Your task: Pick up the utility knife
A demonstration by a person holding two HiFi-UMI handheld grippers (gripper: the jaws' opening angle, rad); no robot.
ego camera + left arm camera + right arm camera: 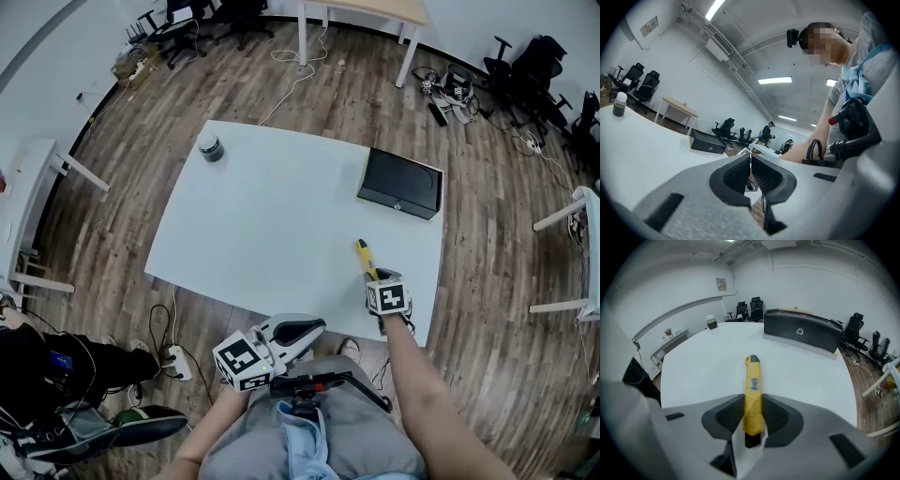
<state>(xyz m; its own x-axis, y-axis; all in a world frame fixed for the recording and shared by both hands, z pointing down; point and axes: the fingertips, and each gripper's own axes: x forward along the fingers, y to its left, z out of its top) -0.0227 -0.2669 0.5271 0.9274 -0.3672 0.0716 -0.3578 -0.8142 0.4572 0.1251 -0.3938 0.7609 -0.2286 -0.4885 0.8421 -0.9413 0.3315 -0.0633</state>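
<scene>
The yellow utility knife lies flat on the white table near its front right edge, its dark tip pointing away from me. My right gripper tilts down over the knife's near end. In the right gripper view the knife runs between the two dark pads, which lie close along its sides without clearly pressing; this gripper is open. My left gripper hangs off the table in front of my lap, held level, its pads together and empty.
A black box sits at the table's far right, beyond the knife. A small dark jar with a white lid stands at the far left corner. Office chairs, side tables and floor cables ring the table.
</scene>
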